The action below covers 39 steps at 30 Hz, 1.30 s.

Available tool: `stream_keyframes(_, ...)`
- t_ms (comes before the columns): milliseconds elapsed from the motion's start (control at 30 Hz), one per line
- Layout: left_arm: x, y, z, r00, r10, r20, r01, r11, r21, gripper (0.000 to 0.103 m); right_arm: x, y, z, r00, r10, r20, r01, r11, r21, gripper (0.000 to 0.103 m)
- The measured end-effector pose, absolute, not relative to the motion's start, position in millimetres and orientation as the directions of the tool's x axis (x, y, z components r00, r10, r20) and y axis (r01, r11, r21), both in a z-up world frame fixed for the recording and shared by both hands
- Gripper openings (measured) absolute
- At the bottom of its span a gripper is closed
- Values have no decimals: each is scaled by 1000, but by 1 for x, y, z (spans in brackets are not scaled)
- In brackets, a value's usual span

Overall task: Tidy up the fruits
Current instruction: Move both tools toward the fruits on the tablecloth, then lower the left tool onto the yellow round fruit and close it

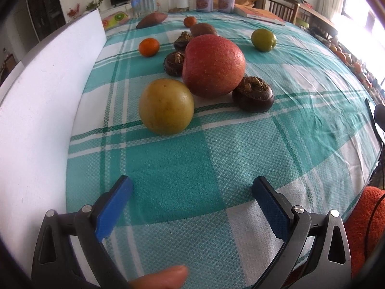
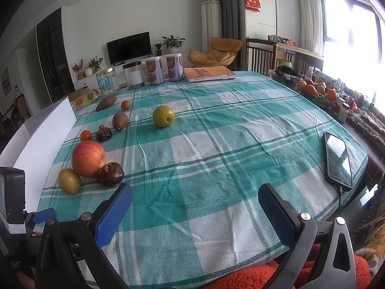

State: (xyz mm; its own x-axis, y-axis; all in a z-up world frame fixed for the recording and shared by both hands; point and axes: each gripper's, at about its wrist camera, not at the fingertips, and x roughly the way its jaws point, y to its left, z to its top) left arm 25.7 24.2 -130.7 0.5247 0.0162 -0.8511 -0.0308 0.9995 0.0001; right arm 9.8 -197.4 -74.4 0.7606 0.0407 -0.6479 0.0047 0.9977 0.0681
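Note:
Fruit lies on a green checked tablecloth (image 1: 192, 168). A yellow round fruit (image 1: 166, 106) (image 2: 69, 181) sits nearest, touching a big red apple (image 1: 213, 65) (image 2: 88, 158). Dark water chestnuts (image 1: 253, 94) (image 2: 110, 174) flank the apple. Farther back are two small oranges (image 1: 149, 46) (image 2: 125, 105), a brown fruit (image 2: 120, 121), a sweet potato (image 1: 151, 20) (image 2: 106, 103) and a green fruit (image 1: 263, 40) (image 2: 163, 116). My left gripper (image 1: 192, 189) is open, short of the yellow fruit. My right gripper (image 2: 195, 197) is open over bare cloth, right of the apple.
A white board (image 1: 43, 110) stands along the table's left edge. Jars and cans (image 2: 154, 71) and a book (image 2: 208, 74) line the far edge. A phone (image 2: 338, 160) on a cable lies at the right edge, with a crowded fruit tray (image 2: 315, 90) beyond.

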Motion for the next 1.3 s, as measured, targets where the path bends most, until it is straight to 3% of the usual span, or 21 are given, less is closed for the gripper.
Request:
stream_keyframes(900, 30, 26, -130, 515, -7, -857, 2, 1000, -7, 102, 6, -201, -75, 755, 63, -652, -3, 996, 93, 103)
stream_keyframes(1133, 33, 48, -109, 562, -132, -817, -4, 987, -163, 101, 9, -201, -75, 751, 75, -656, -4, 994, 110, 103)
stream_keyframes(1300, 47, 55, -103, 557, -162, -815, 10, 982, -188, 100, 13, -202, -76, 745, 84, -662, -6, 993, 120, 103)
